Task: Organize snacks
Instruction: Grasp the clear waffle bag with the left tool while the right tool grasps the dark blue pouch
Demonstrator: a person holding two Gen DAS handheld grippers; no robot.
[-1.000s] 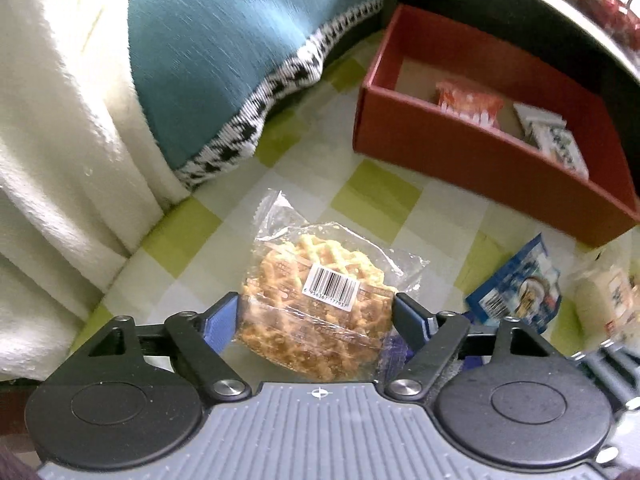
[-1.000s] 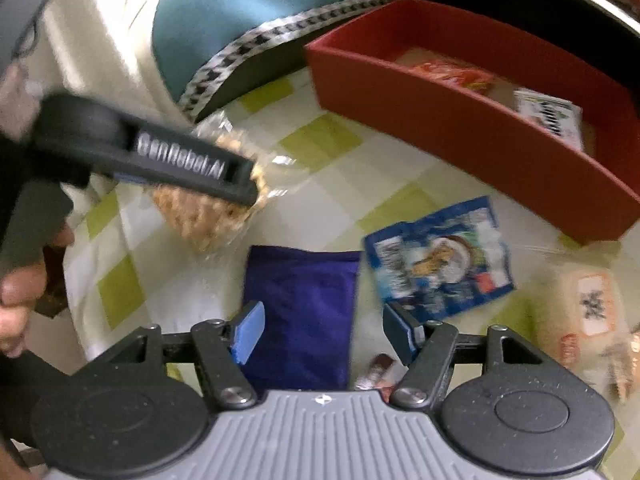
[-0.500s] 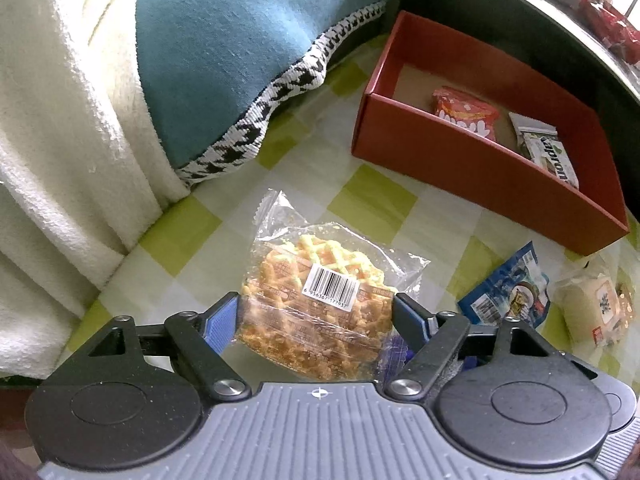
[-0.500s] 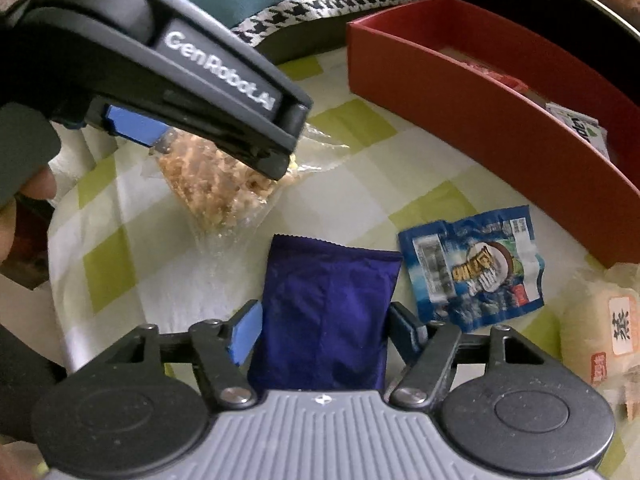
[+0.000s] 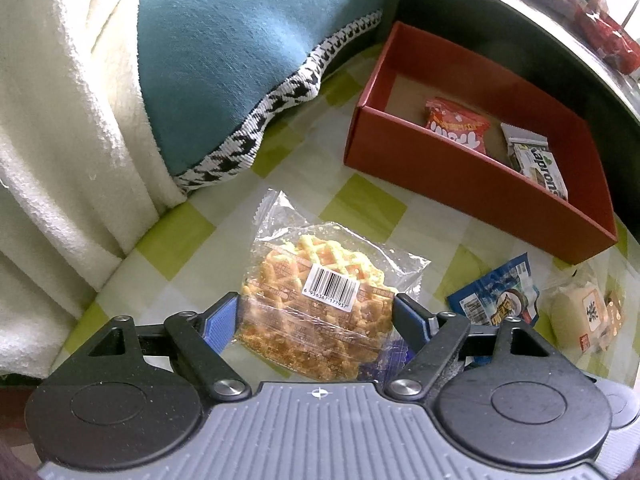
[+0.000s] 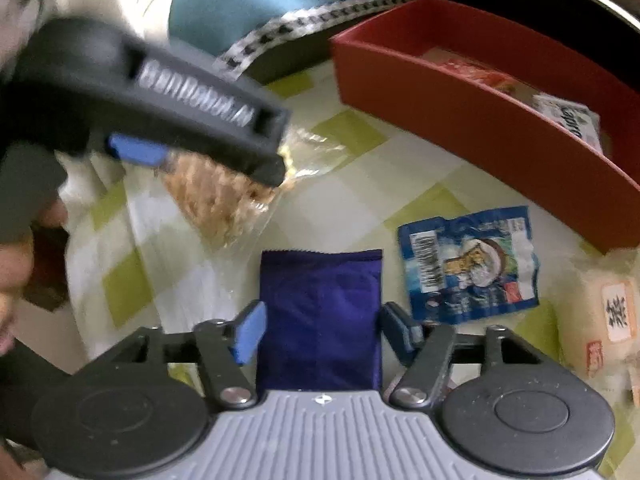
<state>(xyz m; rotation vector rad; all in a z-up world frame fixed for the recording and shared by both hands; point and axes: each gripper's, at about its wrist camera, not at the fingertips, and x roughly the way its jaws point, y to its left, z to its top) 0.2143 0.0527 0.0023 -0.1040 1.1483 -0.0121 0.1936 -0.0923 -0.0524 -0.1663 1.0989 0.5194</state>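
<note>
My left gripper [image 5: 316, 316] is shut on a clear-wrapped waffle [image 5: 320, 300] and holds it above the checked cloth; from the right wrist view the waffle [image 6: 212, 196] hangs under the left gripper [image 6: 192, 160]. My right gripper [image 6: 320, 328] is open, its fingers on either side of a purple packet [image 6: 320, 316] lying on the cloth. A red box [image 5: 472, 184] at the far right holds a red snack bag [image 5: 456, 128] and a white-green bar [image 5: 536, 164].
A blue snack packet [image 6: 468, 264] and a pale wrapped cake [image 6: 604, 312] lie on the cloth right of the purple packet. A teal cushion [image 5: 248, 52] and a cream blanket [image 5: 60, 120] border the left. A dark ledge runs behind the box.
The left gripper has lifted the waffle higher off the cloth. The right gripper has moved forward so the purple packet now lies between its open fingers.
</note>
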